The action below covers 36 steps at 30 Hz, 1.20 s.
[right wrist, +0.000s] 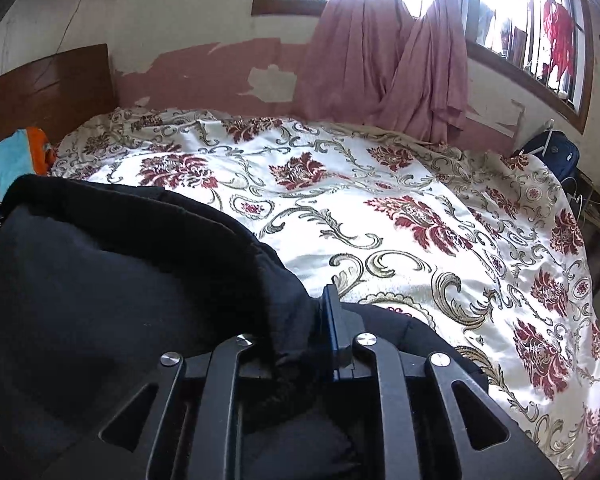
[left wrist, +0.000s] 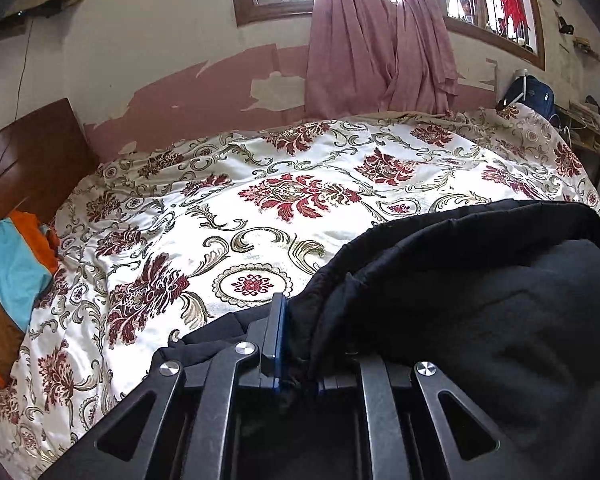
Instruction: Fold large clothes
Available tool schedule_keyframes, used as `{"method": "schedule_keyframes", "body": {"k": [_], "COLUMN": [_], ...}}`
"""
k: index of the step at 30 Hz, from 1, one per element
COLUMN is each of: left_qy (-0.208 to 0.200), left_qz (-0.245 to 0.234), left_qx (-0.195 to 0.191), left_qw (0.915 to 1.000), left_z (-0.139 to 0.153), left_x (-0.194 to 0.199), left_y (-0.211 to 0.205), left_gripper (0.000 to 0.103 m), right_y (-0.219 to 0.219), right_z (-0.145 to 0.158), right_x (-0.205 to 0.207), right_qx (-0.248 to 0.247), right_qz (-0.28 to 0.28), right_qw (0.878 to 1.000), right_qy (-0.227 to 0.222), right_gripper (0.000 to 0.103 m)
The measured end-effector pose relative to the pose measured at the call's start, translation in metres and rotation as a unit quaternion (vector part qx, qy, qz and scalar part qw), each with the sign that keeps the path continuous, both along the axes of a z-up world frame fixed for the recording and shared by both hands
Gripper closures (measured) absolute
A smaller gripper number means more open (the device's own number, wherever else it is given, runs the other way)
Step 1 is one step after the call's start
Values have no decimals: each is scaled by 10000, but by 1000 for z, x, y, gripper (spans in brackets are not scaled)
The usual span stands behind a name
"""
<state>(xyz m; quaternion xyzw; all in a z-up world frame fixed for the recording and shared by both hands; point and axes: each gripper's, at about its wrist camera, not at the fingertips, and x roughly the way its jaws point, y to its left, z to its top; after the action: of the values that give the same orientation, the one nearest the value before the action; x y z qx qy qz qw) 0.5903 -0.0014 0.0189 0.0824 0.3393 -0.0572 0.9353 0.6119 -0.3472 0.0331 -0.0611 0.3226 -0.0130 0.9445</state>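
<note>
Leftmost, we saw a folded turquoise and orange cloth (left wrist: pixel 18 256) lying against the wooden headboard (left wrist: pixel 28 156), at the edge of the floral bedspread (left wrist: pixel 228 216) that covered the bed. Next, our left gripper (left wrist: pixel 296 344) was clamped on the black garment (left wrist: pixel 480 280); its blue-padded finger (left wrist: pixel 276 332) pressed into a bunched edge of the cloth, and the other finger was buried under the fabric. That garment lay heaped on the near side of the bed, rising in a thick fold between our two grippers. Further right, our right gripper (right wrist: pixel 308 340) pinched the same dark cloth, with a tuft of it wedged against its blue pad (right wrist: pixel 332 336). Behind the bed, pink curtains (right wrist: pixel 380 60) hung knotted below the window (right wrist: pixel 520 20), and a dark blue bag (right wrist: pixel 556 148) stood at the far right corner
</note>
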Motion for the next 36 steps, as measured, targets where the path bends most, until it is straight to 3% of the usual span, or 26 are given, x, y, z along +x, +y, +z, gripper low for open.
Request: {"method": "schedule_keyframes", "body": {"k": [3, 5, 8, 10, 12, 14, 16, 18, 20, 22, 24, 27, 30, 36], "left_qy": [97, 218, 328, 300, 187, 124, 224, 252, 3, -406, -546, -815, -985, -661], "left_qz": [-22, -73, -91, -85, -90, -94, -15, 46, 161, 321, 331, 134, -174, -814], "left_qx": [-222, -579, -1151, -1137, -851, -750, -710, -643, -670, -838, -991, -941, -806, -143], "left_qw": [9997, 9981, 9928, 9930, 9962, 9971, 9972, 9976, 9976, 9951, 9930, 9921, 9917, 9944], "left_z": [8, 17, 35, 44, 53, 61, 69, 79, 94, 113, 127, 127, 102, 23], "left_x": [1, 2, 0, -4, -11, -17, -17, -18, -24, -34, -43, -65, -91, -115], "left_y": [8, 20, 35, 35, 28, 25, 26, 27, 32, 39, 42, 33, 14, -34], "left_gripper": [91, 90, 88, 87, 86, 81, 77, 62, 16, 12, 11, 9, 4, 3], "right_y": [-10, -21, -31, -31, -31, -30, -28, -26, -23, -21, -18, -13, -3, 19], "right_z": [5, 13, 27, 40, 55, 73, 88, 98, 105, 107, 107, 98, 73, 12], "right_x": [0, -6, -24, -38, -52, -64, -73, -81, -92, -104, -116, -129, -137, -121], "right_qx": [151, 391, 532, 461, 429, 448, 474, 511, 495, 481, 530, 706, 876, 862], "right_qz": [-158, -234, -234, -235, -244, -248, -187, -69, 45, 112, 180, 316, 468, 698], "right_qw": [9998, 9988, 9964, 9941, 9900, 9863, 9851, 9854, 9856, 9859, 9858, 9860, 9865, 9913], "right_qy": [-39, -200, -610, -954, -1323, -1568, -1642, -1624, -1616, -1602, -1581, -1479, -1298, -711], "right_gripper": [67, 50, 34, 29, 25, 14, 13, 13, 13, 12, 12, 7, 6, 6]}}
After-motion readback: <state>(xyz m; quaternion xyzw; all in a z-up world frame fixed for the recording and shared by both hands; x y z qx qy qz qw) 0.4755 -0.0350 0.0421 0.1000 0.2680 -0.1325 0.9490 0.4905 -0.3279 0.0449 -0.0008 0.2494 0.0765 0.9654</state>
